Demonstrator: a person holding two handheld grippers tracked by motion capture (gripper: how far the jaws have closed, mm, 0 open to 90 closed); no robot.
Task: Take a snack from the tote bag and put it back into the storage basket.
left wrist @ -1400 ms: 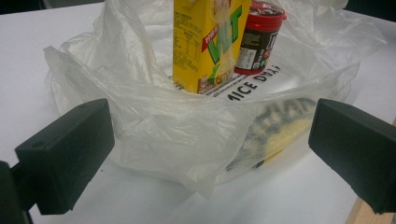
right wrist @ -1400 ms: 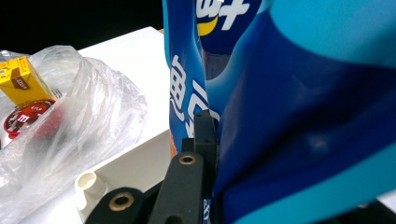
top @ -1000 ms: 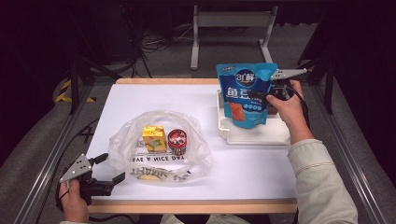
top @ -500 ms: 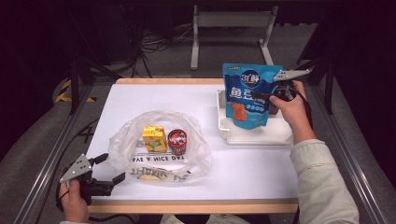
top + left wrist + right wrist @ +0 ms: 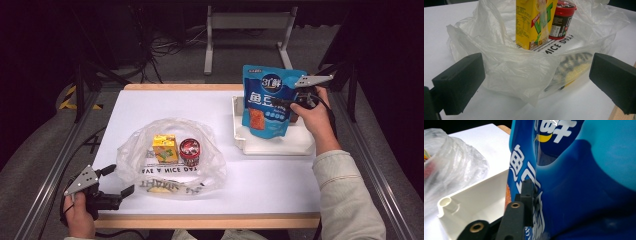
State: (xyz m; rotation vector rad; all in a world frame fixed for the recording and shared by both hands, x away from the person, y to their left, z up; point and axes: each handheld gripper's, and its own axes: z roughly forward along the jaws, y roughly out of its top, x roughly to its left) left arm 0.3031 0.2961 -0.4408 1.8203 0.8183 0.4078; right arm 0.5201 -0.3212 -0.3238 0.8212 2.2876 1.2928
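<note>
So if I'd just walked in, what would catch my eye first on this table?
Most likely the bright blue snack pouch, upright over the white tray at the table's right side, with the right hand-held gripper at its edge. Next, the crumpled clear plastic bag near the front, with a yellow juice carton and a red-lidded jar standing inside it.

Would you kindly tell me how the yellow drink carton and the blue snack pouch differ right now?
The yellow drink carton is a small, stiff box; the blue snack pouch is a larger, soft bag. The carton stands inside the clear plastic bag on the table, while the pouch is upright at the white tray, with the right gripper at its edge. Both are upright, sealed packages.
</note>
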